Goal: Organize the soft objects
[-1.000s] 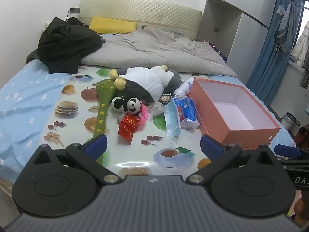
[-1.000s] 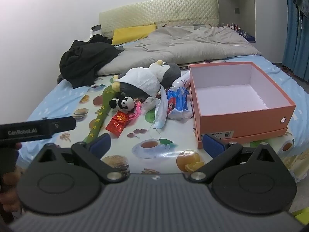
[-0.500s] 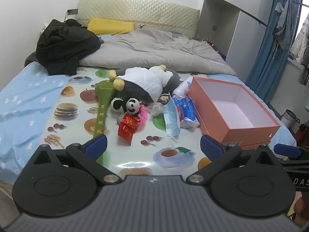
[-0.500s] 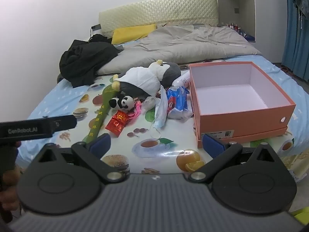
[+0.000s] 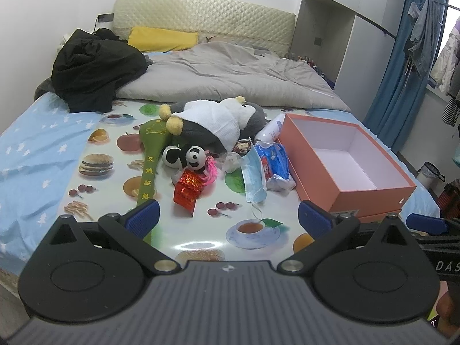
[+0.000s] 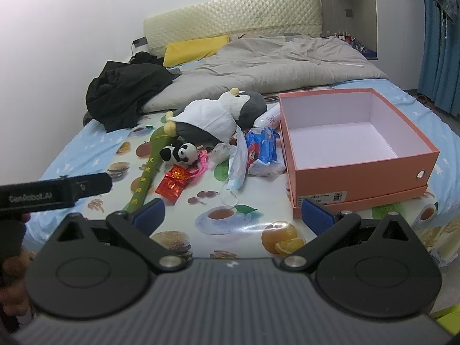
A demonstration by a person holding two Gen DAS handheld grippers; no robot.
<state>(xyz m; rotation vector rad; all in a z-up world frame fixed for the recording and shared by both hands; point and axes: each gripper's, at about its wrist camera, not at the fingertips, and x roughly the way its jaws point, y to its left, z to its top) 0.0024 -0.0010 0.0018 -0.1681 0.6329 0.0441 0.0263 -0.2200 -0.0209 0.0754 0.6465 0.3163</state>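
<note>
I've got both grippers, left (image 5: 227, 218) & right (image 6: 233, 215), jaws wide open, nothing held; soft toys incl. small panda (image 5: 187, 156) piled just left of empty orange box (image 5: 313, 155) on bed

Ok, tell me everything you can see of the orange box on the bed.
The orange box is a rectangular cardboard-looking box, open at the top, with pale white inner walls and floor and nothing inside. It sits upright on the fruit-print cloth, resting in what looks like its own lid. A small round hole with a metal ring marks the short near side, and a barcode label sits on the lid edge. A blue snack bag lies against its left wall. Neither claw touches it.
</note>
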